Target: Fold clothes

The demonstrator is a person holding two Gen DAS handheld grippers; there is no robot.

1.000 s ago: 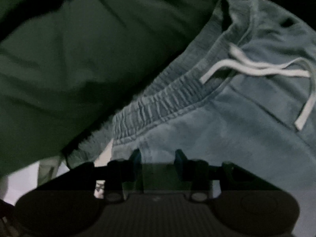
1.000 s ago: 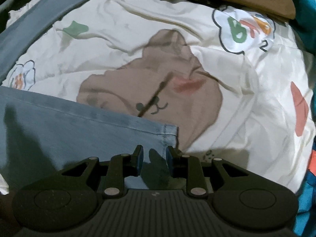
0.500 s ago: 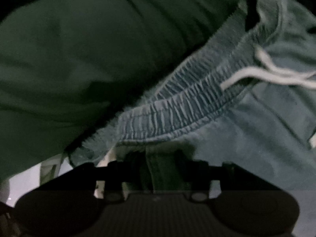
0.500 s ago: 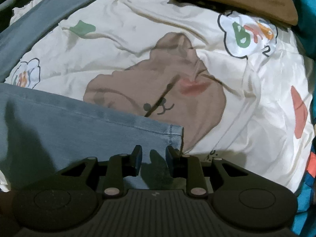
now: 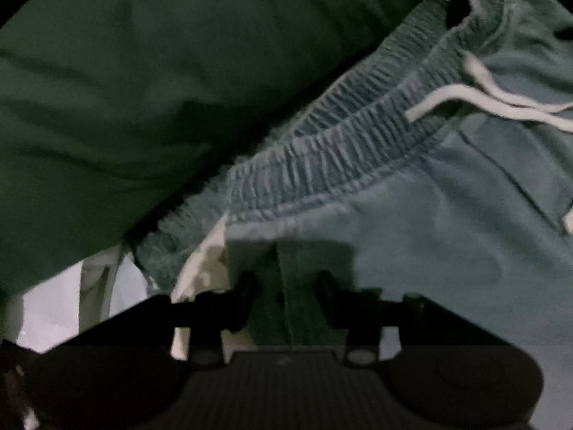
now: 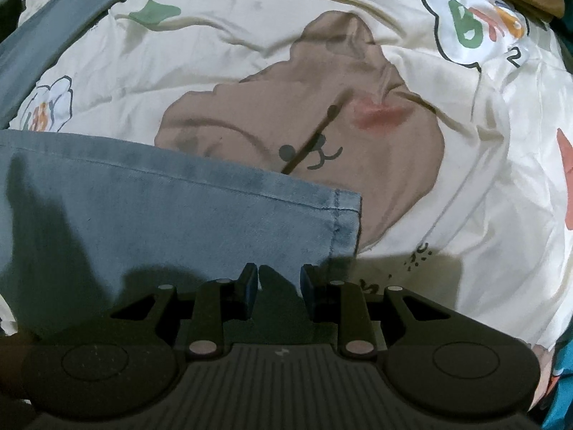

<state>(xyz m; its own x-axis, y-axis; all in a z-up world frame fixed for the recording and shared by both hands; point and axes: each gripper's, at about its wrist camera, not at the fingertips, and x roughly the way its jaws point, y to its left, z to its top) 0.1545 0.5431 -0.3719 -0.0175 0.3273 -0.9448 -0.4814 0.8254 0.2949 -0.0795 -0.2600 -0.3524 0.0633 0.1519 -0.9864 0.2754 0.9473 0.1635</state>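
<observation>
The left wrist view is dim and murky, with a greenish cast over the dark green cloth (image 5: 150,100); the left claw (image 5: 286,286) is nearly a black silhouette, the blue pants (image 5: 447,233) look soft and slightly blurred, and a pale bright patch shows at the lower left. The right wrist view is brighter, lit from above and behind; the right claw (image 6: 279,283) throws hard shadows onto the pant leg (image 6: 179,215) and the printed sheet (image 6: 483,197); fisheye bending curves both views' edges.
</observation>
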